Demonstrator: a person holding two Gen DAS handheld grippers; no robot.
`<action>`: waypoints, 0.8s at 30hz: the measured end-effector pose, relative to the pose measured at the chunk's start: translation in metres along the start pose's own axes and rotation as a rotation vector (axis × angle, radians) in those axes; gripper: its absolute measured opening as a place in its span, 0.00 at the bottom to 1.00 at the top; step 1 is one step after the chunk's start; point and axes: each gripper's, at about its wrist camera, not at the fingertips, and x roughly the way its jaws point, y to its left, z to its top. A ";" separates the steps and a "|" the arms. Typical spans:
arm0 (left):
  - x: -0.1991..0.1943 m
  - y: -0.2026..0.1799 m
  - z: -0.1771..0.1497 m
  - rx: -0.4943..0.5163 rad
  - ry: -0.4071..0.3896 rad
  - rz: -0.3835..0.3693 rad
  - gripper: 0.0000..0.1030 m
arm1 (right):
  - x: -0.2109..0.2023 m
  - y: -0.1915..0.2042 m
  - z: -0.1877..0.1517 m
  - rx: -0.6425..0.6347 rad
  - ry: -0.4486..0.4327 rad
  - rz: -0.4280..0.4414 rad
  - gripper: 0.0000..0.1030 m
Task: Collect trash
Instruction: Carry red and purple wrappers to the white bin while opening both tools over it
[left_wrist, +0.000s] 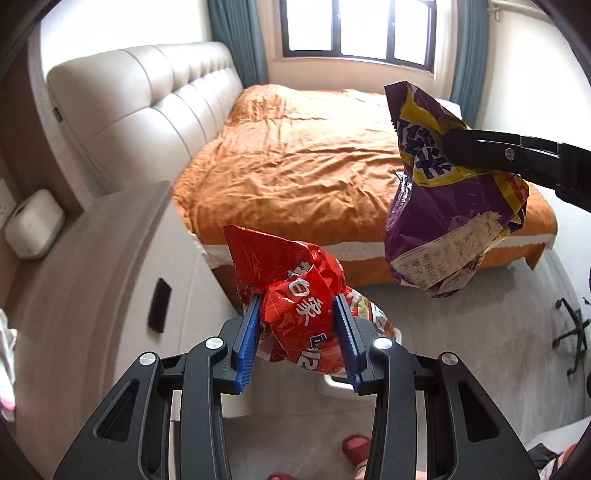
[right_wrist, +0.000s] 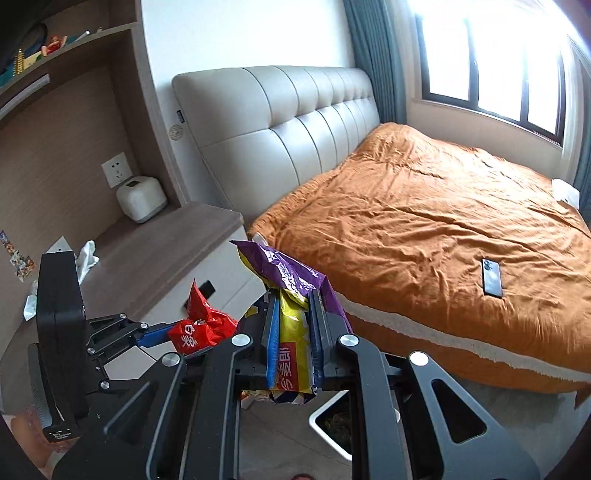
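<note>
My left gripper (left_wrist: 299, 314) is shut on a crumpled red snack bag (left_wrist: 291, 280) and holds it in the air above the floor beside the bed. It also shows in the right wrist view (right_wrist: 199, 328), low at the left. My right gripper (right_wrist: 293, 306) is shut on a purple and yellow snack bag (right_wrist: 288, 280), also held in the air. That bag hangs at the right of the left wrist view (left_wrist: 443, 206). A white trash bin (right_wrist: 332, 424) with dark contents stands on the floor just below my right gripper; a bit of its rim shows in the left wrist view (left_wrist: 334, 386).
A bed with an orange cover (right_wrist: 424, 229) fills the right; a phone (right_wrist: 492, 277) lies on it. A bedside cabinet (right_wrist: 155, 251) at the left carries a white box (right_wrist: 142, 199) and crumpled tissue (right_wrist: 86, 254). An office chair base (left_wrist: 570, 332) stands on the floor.
</note>
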 end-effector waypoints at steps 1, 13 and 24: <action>0.010 -0.009 -0.001 0.009 0.010 -0.016 0.37 | 0.005 -0.006 -0.004 0.009 0.009 -0.008 0.16; 0.155 -0.072 -0.040 0.092 0.128 -0.179 0.37 | 0.104 -0.081 -0.092 0.111 0.122 -0.107 0.16; 0.299 -0.085 -0.118 0.044 0.228 -0.275 0.95 | 0.215 -0.129 -0.214 0.129 0.264 -0.188 0.96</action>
